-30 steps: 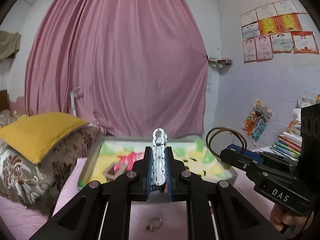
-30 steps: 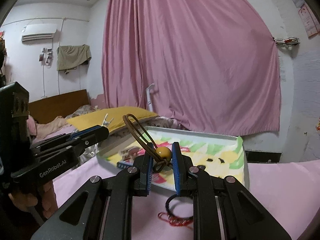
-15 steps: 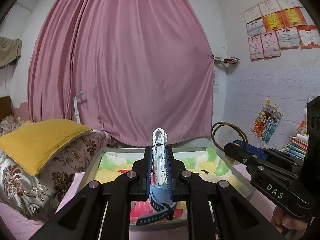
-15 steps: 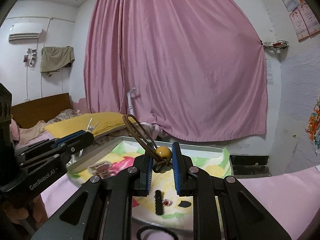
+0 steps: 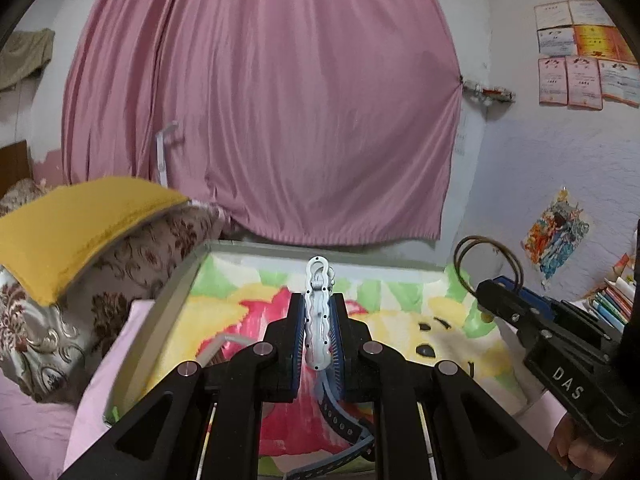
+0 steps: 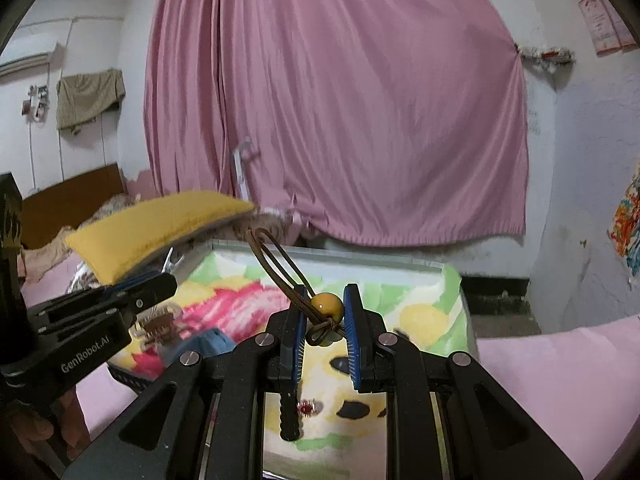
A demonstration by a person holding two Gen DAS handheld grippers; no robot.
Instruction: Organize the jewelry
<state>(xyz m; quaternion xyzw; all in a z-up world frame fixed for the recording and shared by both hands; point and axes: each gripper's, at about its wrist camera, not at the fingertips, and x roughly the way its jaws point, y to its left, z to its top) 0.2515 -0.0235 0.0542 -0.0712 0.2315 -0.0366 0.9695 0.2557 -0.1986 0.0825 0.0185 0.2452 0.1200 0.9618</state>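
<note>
Pink curtain (image 5: 260, 112) behind; yellow pillow (image 5: 76, 224) at left; pink bedding (image 6: 560, 376) below. Tray (image 5: 160, 320) with cartoon lining, centre. Left gripper (image 5: 318, 332): level over tray, jaws pinched on white clip (image 5: 318, 312) standing upright; blue strap (image 5: 340, 420) hangs beneath. Right gripper (image 6: 326, 320): beside it over tray, jaws clamping brown cord (image 6: 280, 264) at yellow bead (image 6: 326, 305) (loop rises up-left). Red stud (image 6: 306, 407), comb (image 6: 158, 326) lying in tray.
</note>
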